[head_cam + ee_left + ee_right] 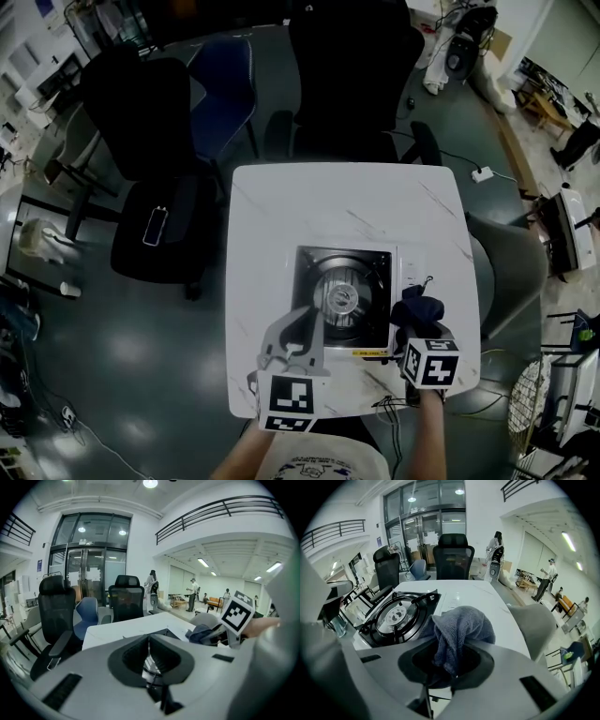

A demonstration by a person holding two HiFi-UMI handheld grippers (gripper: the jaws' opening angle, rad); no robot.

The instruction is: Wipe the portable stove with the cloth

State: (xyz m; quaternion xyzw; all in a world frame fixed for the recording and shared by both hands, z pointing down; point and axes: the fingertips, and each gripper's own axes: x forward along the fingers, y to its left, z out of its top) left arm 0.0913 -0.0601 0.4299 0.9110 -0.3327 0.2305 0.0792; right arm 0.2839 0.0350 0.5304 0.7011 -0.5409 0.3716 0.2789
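Pre-wipe step: my right gripper's (452,667) fingers are clamping the cloth (459,625), the stove (396,616) lying just to their left, my left gripper's (150,663) fingers sitting closed and empty; next move, likely, is lowering the cloth leftward onto the stove.

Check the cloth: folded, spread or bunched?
Bunched: the cloth sticks out as a crumpled wad from the right gripper clamped on it, no flat part showing.

White veined table (309,206), square top. Portable stove (342,298) flat on near half, toward right edge.
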